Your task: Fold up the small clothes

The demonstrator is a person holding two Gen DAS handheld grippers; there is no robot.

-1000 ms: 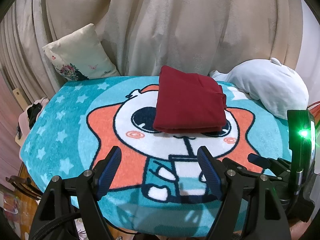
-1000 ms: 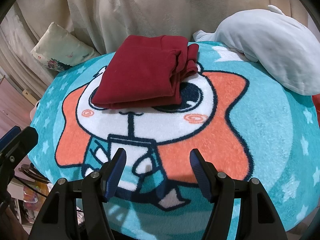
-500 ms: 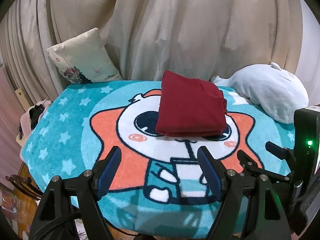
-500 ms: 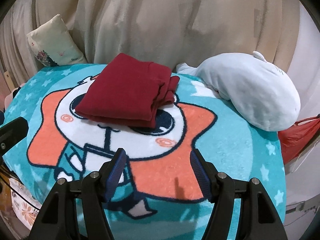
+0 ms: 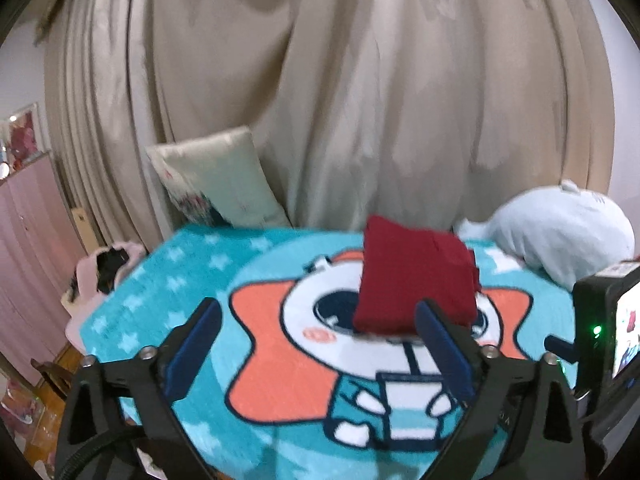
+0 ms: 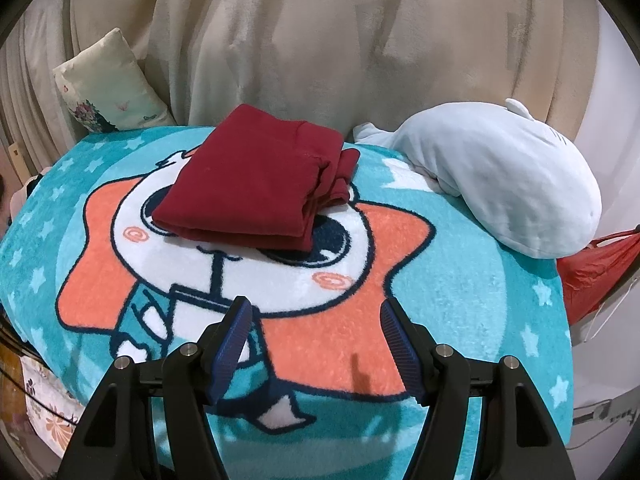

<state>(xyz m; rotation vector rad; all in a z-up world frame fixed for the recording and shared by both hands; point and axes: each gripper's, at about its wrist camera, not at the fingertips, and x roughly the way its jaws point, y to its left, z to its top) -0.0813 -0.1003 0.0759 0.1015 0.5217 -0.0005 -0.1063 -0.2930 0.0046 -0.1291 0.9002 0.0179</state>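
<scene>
Pulling back and tilting upward since a second ago, the left gripper (image 5: 318, 344) saw far more of the beige curtain (image 5: 360, 100) than before, and the folded garment (image 5: 416, 280) had dropped from the centre of its view to just above its right finger. Its picture had also gone soft with motion blur. The right gripper (image 6: 316, 344) had drawn away too, so that the cloth sat higher and smaller in its view and a red bag (image 6: 596, 268) showed at the right edge.

Both tongs stood wide apart with nothing between them, their ribbed blue pads (image 6: 234, 344) set on black angular fingers.

The dark red garment (image 6: 260, 184) lay folded into a thick, roughly square stack with soft rounded edges and a bunched cuff at its right side. It rested flat on the fleecy teal blanket (image 6: 460, 280), over the face of the cartoon figure printed in white, orange and navy. A plush, pale blue whale-shaped toy (image 6: 500, 176) lay to its right, near but apart. A smooth cream cushion (image 6: 108, 88) with a floral print leaned against the curtain at the back left.
</scene>
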